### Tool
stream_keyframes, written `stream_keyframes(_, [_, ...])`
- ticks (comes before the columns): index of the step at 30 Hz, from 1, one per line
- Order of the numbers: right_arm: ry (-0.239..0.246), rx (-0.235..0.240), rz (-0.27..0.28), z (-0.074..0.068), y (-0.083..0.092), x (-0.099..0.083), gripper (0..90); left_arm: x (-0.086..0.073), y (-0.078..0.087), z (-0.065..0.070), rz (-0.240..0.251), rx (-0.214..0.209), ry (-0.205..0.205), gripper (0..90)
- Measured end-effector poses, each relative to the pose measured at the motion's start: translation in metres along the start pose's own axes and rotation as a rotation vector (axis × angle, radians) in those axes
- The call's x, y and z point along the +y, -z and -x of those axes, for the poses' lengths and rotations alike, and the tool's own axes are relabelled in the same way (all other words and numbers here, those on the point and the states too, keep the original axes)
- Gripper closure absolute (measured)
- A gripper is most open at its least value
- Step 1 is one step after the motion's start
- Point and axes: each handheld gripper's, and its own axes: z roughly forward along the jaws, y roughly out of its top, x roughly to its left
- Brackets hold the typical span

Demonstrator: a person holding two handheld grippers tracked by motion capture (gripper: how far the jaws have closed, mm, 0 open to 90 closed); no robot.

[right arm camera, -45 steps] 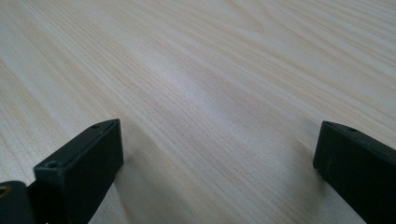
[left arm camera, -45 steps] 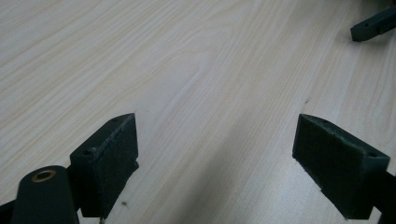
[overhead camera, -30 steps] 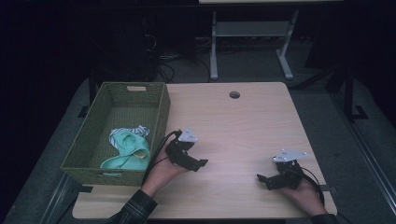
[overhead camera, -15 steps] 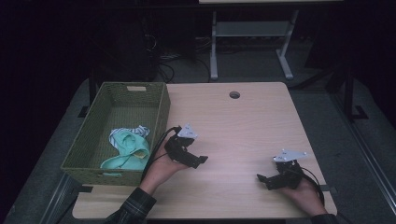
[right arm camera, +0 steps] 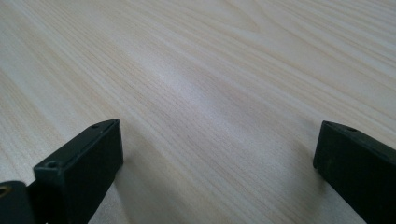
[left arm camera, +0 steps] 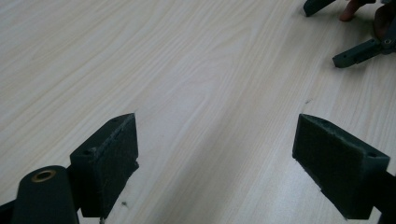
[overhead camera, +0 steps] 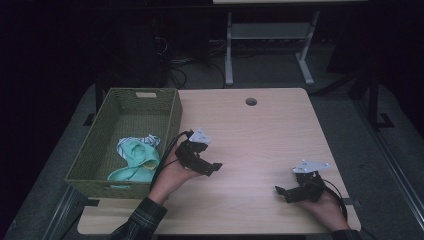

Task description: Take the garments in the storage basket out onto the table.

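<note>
The left claw (overhead camera: pixel 216 166) sits spread and empty left of centre, just beside the green basket (overhead camera: pixel 170 117) holding mint cloth (overhead camera: pixel 137 155). The right claw (overhead camera: pixel 281 192), lower right, also spread, rests on bare tabletop (overhead camera: pixel 260 135).

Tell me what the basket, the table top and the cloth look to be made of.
Basket: seemingly woven fibre or wicker, olive green, matte, with a ribbed weave. Table top: pale wood or wood-look laminate, smooth, with grain lines. Cloth: soft fabric, mint green with a striped piece, crumpled in folds.

No readable text, label or number — anywhere in view.
</note>
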Motion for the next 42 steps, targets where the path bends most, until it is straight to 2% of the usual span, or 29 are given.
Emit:
stream_keyframes(6, [-0.020, -0.002, 0.003, 0.001, 0.000, 0.000, 1.1, 0.003, 0.004, -0.004, 0.003, -0.004, 0.009, 13.7])
stream_keyframes(7, [-0.019, -0.001, 0.004, 0.001, 0.000, 0.000, 1.1, 0.004, 0.004, -0.004, 0.007, -0.007, 0.017, 13.7])
stream_keyframes(11, [-0.019, -0.005, 0.001, 0.000, 0.000, 0.000, 1.1, 0.009, 0.006, -0.009, -0.005, -0.018, 0.006, 13.7])
stream_keyframes(19, [-0.015, -0.007, 0.000, 0.000, 0.000, 0.000, 1.1, 0.007, 0.015, -0.014, -0.010, -0.019, 0.014, 13.8])
stream_keyframes(21, [-0.015, -0.007, -0.001, 0.000, 0.000, 0.000, 1.1, 0.007, 0.020, -0.017, -0.013, -0.008, 0.012, 13.8])
stream_keyframes(22, [-0.015, -0.007, -0.001, 0.000, 0.000, 0.000, 1.1, 0.007, 0.021, -0.018, -0.004, -0.013, 0.024, 13.8])
stream_keyframes(23, [-0.015, -0.007, 0.000, 0.000, 0.000, 0.000, 1.1, 0.007, 0.023, -0.019, 0.000, -0.010, 0.014, 13.8])
stream_keyframes(30, [-0.015, -0.006, -0.001, 0.000, 0.000, 0.000, 1.1, 0.010, 0.036, -0.023, 0.019, 0.015, 0.010, 13.8])
stream_keyframes(32, [-0.015, -0.006, -0.001, 0.000, 0.000, 0.000, 1.1, 0.009, 0.038, -0.026, 0.024, 0.020, 0.022, 13.9])
stream_keyframes(42, [-0.011, -0.008, 0.000, 0.000, 0.000, 0.000, 1.1, 0.008, 0.052, -0.035, 0.046, 0.040, 0.027, 13.9])
